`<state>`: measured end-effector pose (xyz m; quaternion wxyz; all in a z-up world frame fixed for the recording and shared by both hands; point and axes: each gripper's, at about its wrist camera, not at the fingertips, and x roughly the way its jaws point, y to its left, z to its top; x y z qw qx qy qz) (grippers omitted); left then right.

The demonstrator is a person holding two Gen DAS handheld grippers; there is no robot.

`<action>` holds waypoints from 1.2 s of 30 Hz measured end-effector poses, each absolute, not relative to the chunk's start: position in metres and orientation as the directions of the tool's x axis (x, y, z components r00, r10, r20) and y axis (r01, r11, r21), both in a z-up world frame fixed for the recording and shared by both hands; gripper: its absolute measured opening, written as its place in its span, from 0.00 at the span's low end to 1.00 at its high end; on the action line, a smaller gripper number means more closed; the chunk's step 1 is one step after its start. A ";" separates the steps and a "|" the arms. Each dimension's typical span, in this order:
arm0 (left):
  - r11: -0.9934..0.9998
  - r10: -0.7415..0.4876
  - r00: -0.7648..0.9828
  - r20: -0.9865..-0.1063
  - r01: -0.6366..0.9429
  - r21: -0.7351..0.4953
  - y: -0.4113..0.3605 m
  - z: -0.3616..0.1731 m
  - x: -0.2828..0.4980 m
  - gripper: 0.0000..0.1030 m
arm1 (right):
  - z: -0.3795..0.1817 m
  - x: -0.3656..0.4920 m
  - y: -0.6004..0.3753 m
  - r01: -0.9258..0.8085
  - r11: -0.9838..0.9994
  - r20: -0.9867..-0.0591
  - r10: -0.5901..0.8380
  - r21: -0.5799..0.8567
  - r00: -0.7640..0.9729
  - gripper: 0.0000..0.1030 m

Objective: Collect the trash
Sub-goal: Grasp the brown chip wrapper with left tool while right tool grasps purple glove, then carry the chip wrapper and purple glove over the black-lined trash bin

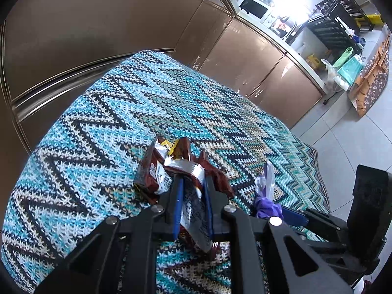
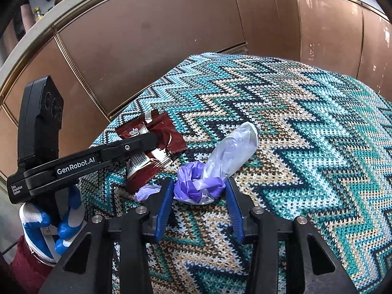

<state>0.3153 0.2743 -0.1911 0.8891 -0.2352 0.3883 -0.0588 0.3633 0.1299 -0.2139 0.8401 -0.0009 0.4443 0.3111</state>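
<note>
Left gripper (image 1: pixel 192 191) fingers clamped on crumpled brown wrapper (image 1: pixel 171 171), lifted slightly off zigzag knit cloth (image 1: pixel 98 134) covering surface. Right gripper (image 2: pixel 199 191) fingers apart, straddling purple plastic scrap (image 2: pixel 196 183) with clear plastic (image 2: pixel 232 149) attached, lying on cloth just right of wrapper. Pads not pressing yet.

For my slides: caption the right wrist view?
Right gripper jaws flank purple bag; left gripper pinches wrapper.

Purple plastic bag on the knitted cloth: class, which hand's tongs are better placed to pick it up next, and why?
Right. The right tongs already straddle the purple plastic bag; the left tongs are shut on the brown wrapper.
</note>
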 end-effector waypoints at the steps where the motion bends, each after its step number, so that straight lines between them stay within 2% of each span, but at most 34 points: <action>1: 0.883 -0.287 0.692 -0.663 -0.078 -0.463 0.274 -0.191 0.315 0.14 | -0.213 0.362 0.127 -0.527 0.804 -0.747 0.524 0.276 0.410 0.37; 9: 0.898 -0.266 0.691 -0.672 -0.075 -0.433 0.267 -0.188 0.318 0.14 | -0.205 0.346 0.110 -0.545 0.792 -0.735 0.538 0.275 0.411 0.35; 23: 0.929 -0.216 0.717 -0.663 -0.057 -0.365 0.249 -0.171 0.312 0.05 | -0.170 0.292 0.043 -0.502 0.836 -0.721 0.486 0.220 0.494 0.35; 36: 0.973 -0.183 0.766 -0.617 0.053 -0.223 0.188 -0.112 0.249 0.05 | -0.143 0.241 0.003 -0.458 0.864 -0.685 0.462 0.208 0.562 0.35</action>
